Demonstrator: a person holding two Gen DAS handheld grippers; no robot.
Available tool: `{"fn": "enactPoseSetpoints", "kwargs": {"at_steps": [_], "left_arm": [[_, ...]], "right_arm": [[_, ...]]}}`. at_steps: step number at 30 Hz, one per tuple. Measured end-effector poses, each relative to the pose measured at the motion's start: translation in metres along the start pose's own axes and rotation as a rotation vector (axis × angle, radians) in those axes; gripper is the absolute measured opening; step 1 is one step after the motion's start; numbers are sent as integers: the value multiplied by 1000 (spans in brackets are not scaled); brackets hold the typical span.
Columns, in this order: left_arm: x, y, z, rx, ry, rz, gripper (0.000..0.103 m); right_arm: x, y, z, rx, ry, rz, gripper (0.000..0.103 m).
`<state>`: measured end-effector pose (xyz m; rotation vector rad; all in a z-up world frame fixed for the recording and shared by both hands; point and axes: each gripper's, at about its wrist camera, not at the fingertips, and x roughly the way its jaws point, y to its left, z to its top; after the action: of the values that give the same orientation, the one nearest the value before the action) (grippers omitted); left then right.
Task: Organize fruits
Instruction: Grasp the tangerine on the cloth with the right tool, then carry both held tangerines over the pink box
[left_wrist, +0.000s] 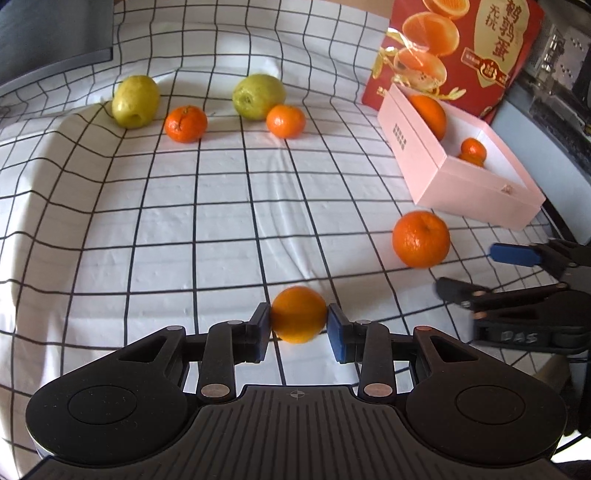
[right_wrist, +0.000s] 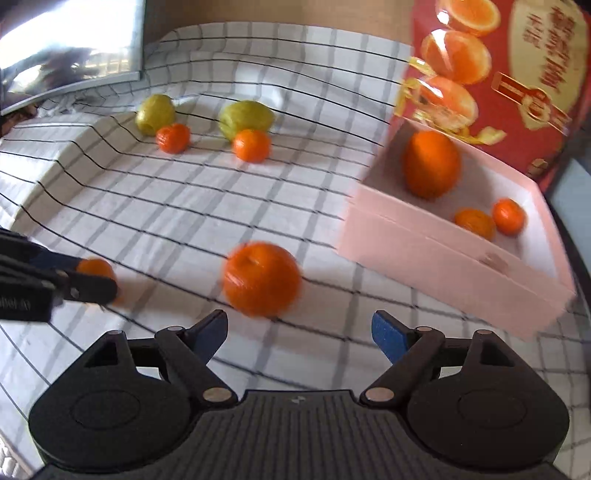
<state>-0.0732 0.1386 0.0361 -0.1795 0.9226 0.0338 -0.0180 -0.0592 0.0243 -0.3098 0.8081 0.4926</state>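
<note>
Now: left tongs (left_wrist: 299, 320) clamped on a small orange (left_wrist: 298, 314), just above the checked cloth (left_wrist: 184, 229).
Right tongs (right_wrist: 299, 334) gape wide and empty, a larger orange (right_wrist: 261, 277) lying just ahead on the cloth. Pink box (right_wrist: 424, 251) to the right holds three oranges. Two green fruits (left_wrist: 136, 100) and two small oranges rest far back on the surface.

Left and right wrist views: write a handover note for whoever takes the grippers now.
Left gripper: jaws shut on a small round orange.
Right gripper: jaws open, empty, just behind a large loose orange on the checked cloth.
Done: three oranges in the pink cardboard box.
Left: both near oranges, two small oranges and two green pears at the back.
</note>
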Motion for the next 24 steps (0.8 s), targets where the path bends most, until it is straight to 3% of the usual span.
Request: {"fn": "enactPoseSetpoints", "kwargs": {"at_steps": [6,13,15,18,24], "left_arm": [[-1,2,0,-8,-5,-6,37],[-2,4,-1,-19,-6,-16,37],[-1,5,-1,-25,-7,-20,37],[-1,6,-1,-41,-15,-30,38],[3,13,4,-77,-17,-70,38]], "right_arm": [[-16,-10,-2,61,-34,102,86],[13,18,25,45,-27,99,85],[20,22,29,41,-17,102,80],[22,28,31,15,-2,99,59],[11,22,25,3,2,112,49]]}}
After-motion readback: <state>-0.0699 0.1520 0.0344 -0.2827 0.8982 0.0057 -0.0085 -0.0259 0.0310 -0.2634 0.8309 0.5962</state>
